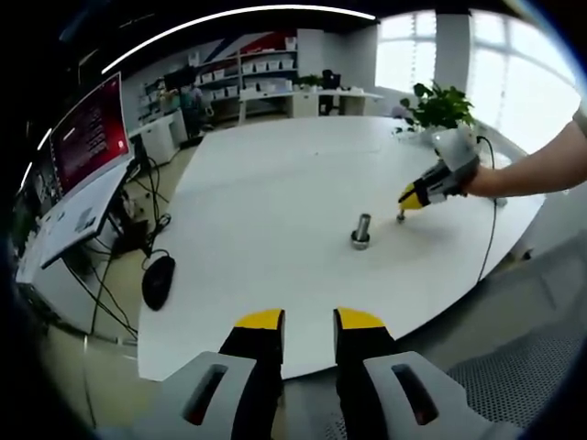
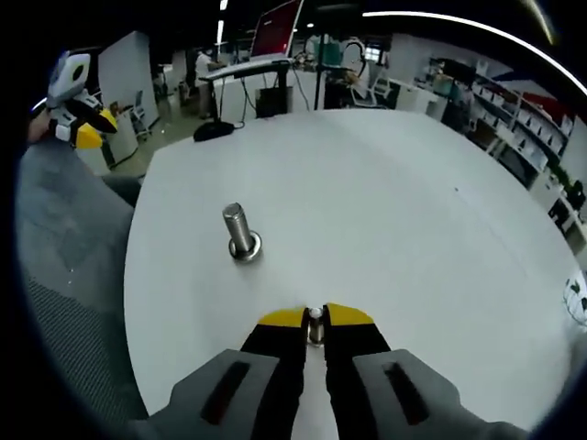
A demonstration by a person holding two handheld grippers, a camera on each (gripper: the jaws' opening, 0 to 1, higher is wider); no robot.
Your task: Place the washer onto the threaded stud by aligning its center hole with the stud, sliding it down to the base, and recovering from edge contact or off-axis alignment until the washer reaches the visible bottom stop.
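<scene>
A threaded steel stud [image 1: 360,229] stands upright on its wide base on the white round table [image 1: 275,183]. In the right gripper view the stud [image 2: 240,231] is ahead and to the left of my right gripper [image 2: 315,323], which is shut on a small metal washer [image 2: 315,314] held edge-up between the yellow tips. From the left gripper view the right gripper [image 1: 404,205] hovers just right of the stud, the washer [image 1: 401,217] low over the table. My left gripper [image 1: 309,323] is open with nothing between its jaws, back at the table's near edge.
A black mouse [image 1: 157,280] and cables lie at the table's left edge beside a tilted monitor [image 1: 87,137]. A potted plant [image 1: 438,108] stands at the far right edge. Desks, shelves and people fill the room behind. The left gripper [image 2: 81,128] shows off the table.
</scene>
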